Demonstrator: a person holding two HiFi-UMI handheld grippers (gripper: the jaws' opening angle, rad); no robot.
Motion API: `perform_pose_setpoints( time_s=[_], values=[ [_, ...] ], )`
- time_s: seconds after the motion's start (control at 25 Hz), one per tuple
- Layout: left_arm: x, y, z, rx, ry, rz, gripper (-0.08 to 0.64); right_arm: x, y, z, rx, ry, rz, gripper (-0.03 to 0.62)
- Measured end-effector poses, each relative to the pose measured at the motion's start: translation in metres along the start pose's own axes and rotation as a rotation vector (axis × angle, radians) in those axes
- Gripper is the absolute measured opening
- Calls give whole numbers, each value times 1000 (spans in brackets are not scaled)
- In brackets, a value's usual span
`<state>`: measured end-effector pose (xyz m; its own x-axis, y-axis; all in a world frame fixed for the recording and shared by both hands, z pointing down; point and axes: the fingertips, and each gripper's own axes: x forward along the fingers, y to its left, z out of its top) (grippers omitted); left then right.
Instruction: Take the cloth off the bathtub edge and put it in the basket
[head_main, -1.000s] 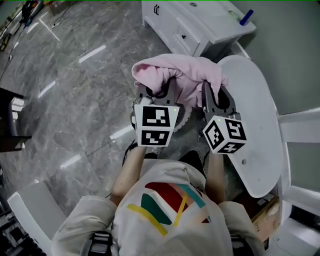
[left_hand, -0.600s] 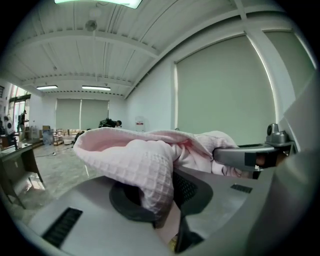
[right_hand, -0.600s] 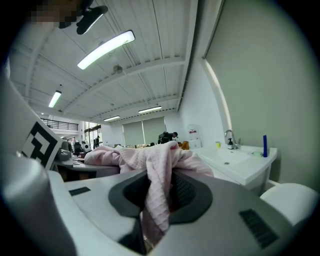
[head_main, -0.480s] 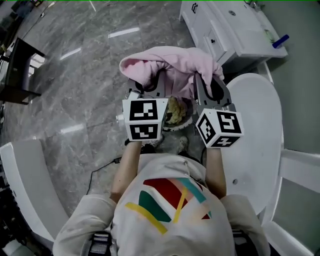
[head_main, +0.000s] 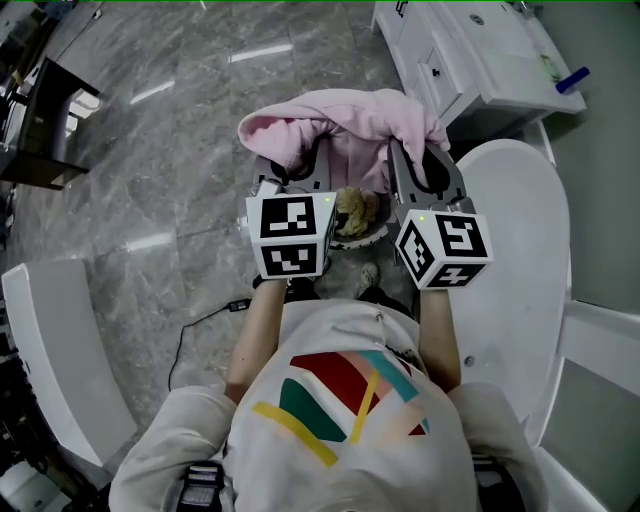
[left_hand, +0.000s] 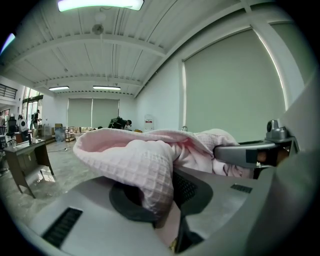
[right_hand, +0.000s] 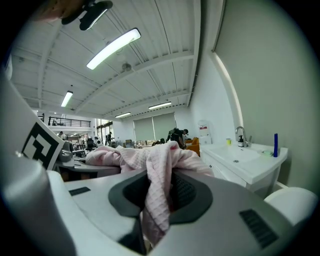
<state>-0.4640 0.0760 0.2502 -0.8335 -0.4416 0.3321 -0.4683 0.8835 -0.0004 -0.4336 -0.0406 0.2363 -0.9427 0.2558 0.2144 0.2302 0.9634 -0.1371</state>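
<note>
A pink waffle-weave cloth (head_main: 345, 125) hangs bunched in the air, gripped at both ends. My left gripper (head_main: 303, 165) is shut on its left part, and my right gripper (head_main: 410, 162) is shut on its right part. In the left gripper view the cloth (left_hand: 145, 165) drapes over and down between the jaws of the left gripper (left_hand: 165, 205). The right gripper view shows a fold of the cloth (right_hand: 157, 185) pinched in the right gripper (right_hand: 156, 200). Below, between the two grippers, stands a round basket (head_main: 366, 237) with a yellowish cloth inside. The white bathtub (head_main: 515, 250) lies to the right.
A white vanity cabinet (head_main: 470, 50) with a sink stands at the back right, with a blue bottle (head_main: 572, 80) on it. A dark table (head_main: 50, 120) is at the far left, a white curved fixture (head_main: 45, 350) at the lower left. A cable (head_main: 210, 315) runs across the marble floor.
Both grippers, still holding the cloth, have swung left away from the bathtub. The basket's yellowish contents now show between them. Little differs from half a second ago.
</note>
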Motion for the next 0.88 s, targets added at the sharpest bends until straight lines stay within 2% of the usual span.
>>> perform_pose_setpoints(
  time_s=[0.44, 0.88],
  values=[
    [5, 6, -17, -2, 42, 21, 84, 7, 1, -19, 7, 50, 20, 94],
    [37, 4, -62, 1, 153, -2, 84, 27, -17, -68, 27, 178, -13, 95]
  ],
)
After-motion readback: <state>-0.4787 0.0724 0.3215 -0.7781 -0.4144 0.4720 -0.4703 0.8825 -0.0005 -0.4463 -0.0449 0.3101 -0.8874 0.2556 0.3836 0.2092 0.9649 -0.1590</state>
